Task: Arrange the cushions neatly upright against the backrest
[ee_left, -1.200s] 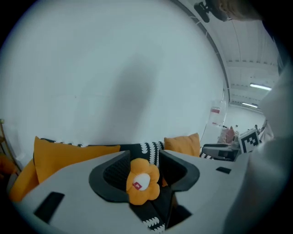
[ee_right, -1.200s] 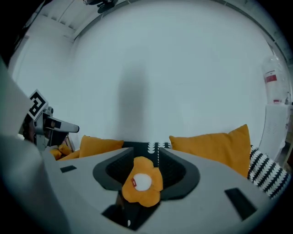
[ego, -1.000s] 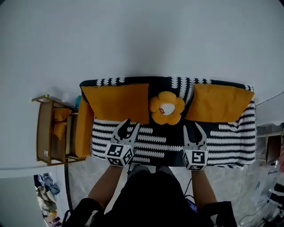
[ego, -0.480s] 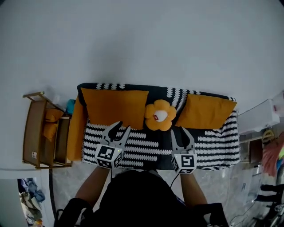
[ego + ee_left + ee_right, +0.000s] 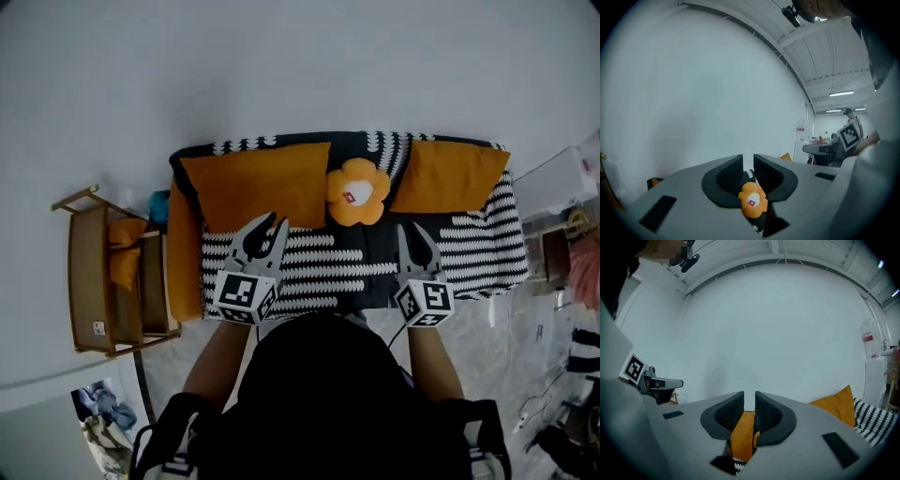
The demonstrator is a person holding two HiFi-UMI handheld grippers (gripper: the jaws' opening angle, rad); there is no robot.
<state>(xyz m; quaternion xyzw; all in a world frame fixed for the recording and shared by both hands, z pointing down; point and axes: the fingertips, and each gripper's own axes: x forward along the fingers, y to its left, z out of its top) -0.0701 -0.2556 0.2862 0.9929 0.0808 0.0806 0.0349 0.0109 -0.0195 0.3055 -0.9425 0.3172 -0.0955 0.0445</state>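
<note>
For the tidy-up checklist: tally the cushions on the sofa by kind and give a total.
Plain orange cushions: 3 (left backrest cushion, right backrest cushion, armrest cushion)
Flower cushion: 1
Total: 4

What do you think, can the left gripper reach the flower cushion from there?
Probably yes, once opened wider: the left gripper, whose jaws have just been closing on nothing, hangs over the striped seat, with nothing between it and the flower cushion.
</note>
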